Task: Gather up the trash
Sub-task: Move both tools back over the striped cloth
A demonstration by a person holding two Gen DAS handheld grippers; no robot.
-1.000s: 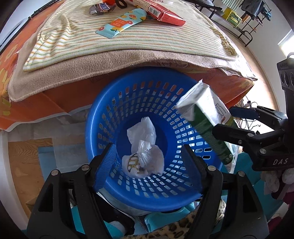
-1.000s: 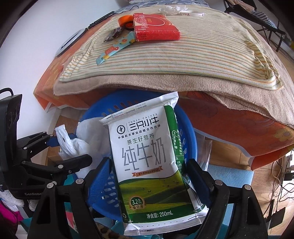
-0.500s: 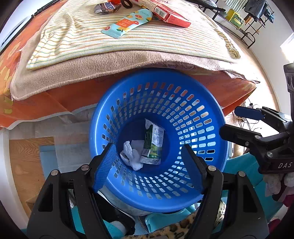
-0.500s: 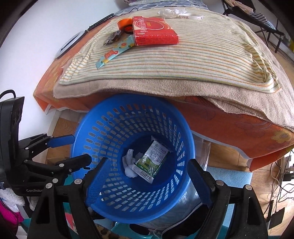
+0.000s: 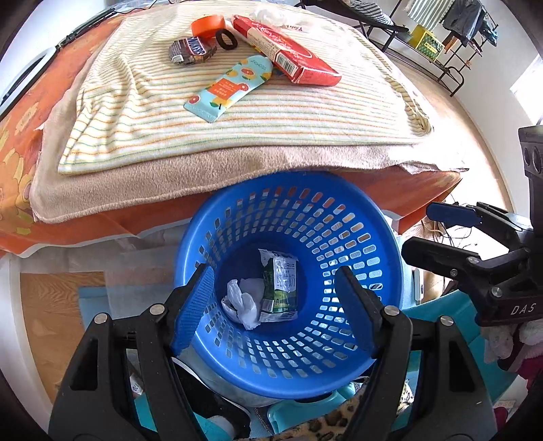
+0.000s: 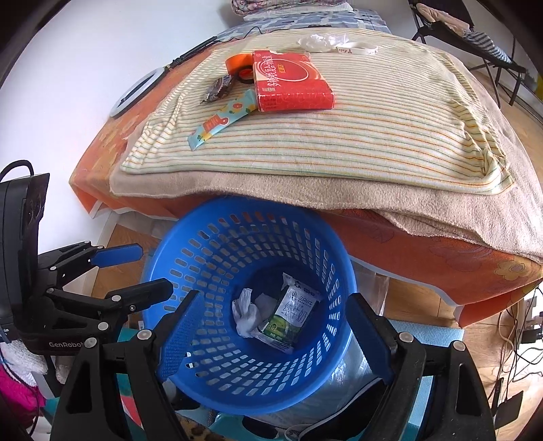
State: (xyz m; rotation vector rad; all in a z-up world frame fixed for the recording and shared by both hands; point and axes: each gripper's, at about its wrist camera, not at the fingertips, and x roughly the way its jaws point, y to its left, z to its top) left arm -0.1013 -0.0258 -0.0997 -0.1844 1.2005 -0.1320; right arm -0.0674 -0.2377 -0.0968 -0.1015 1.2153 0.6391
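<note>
A blue perforated basket (image 5: 370,257) (image 6: 210,369) stands on the floor below the table edge. In it lie a green-and-white milk carton (image 5: 281,288) (image 6: 293,313) and crumpled white tissue (image 5: 242,302) (image 6: 246,313). My left gripper (image 5: 275,305) is open and empty above the basket; it also shows in the right wrist view (image 6: 135,271). My right gripper (image 6: 271,336) is open and empty above the basket; it also shows in the left wrist view (image 5: 437,227). On the striped towel (image 5: 305,112) lie a fruit-print wrapper (image 5: 230,88) (image 6: 220,120), a candy wrapper (image 5: 191,51) (image 6: 219,88) and a red box (image 5: 285,51) (image 6: 288,81).
An orange tape roll (image 5: 207,25) and a black ring (image 5: 226,39) lie near the red box. White tissue (image 6: 315,42) lies at the towel's far edge. A beige blanket (image 5: 169,176) and an orange cloth overhang the table. Clutter surrounds the basket on the floor.
My right gripper opened and the milk carton dropped into the basket beside the tissue. Both grippers have risen and tilted toward the table.
</note>
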